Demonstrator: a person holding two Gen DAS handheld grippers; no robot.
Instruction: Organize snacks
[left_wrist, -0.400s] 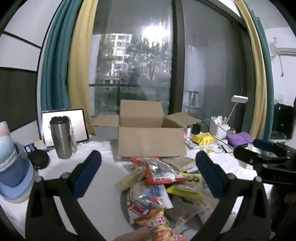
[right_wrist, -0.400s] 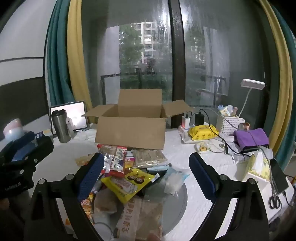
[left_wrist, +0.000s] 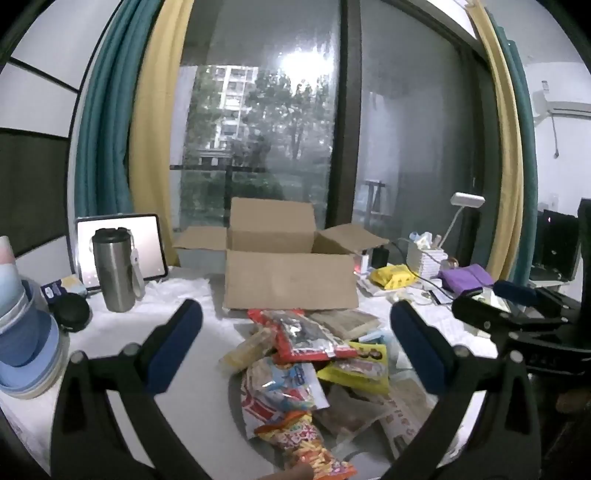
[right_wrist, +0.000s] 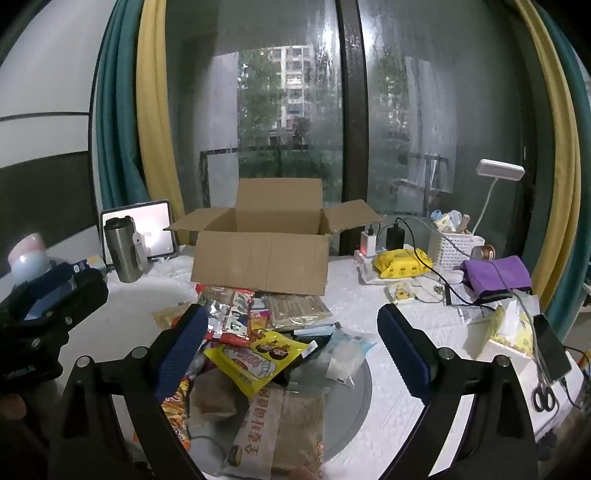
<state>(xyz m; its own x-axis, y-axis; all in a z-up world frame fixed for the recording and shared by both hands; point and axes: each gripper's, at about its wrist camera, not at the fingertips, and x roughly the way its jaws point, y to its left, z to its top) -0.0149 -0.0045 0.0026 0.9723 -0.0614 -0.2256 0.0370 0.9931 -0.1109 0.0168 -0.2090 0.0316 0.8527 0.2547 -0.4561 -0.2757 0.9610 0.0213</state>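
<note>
On the white tabletop (right_wrist: 369, 295), just in front of me, I see a loose pile of snacks (right_wrist: 258, 350). A yellow snack bag (right_wrist: 255, 356) lies on top of the pile in the right wrist view, and a red snack bag (left_wrist: 310, 338) lies nearer to the box in the left wrist view. At the near edge of the pile there is an orange packet (left_wrist: 314, 446) and a pale packet with printed characters (right_wrist: 258, 428).

Behind the pile stands an open cardboard box (right_wrist: 262, 258), with all its flaps up or spread out. Some snacks at the far side of the pile lie just beside its front wall, and I cannot tell if they touch it.

My left claw (left_wrist: 291, 347) is wide open, and nothing is between its blue pads (left_wrist: 173, 343); it hovers above the pile. My right claw (right_wrist: 291, 354) is wide open too and holds nothing; it points a little downward over the same pile. Each claw shows at the side of the other view.

To the left of the box I see a steel tumbler (left_wrist: 112, 269) in front of a tablet (left_wrist: 147, 240). To the right there are a yellow pack (right_wrist: 400, 264), a white basket (right_wrist: 454, 247), a purple cloth (right_wrist: 496, 273) and a desk lamp (right_wrist: 498, 171).
</note>
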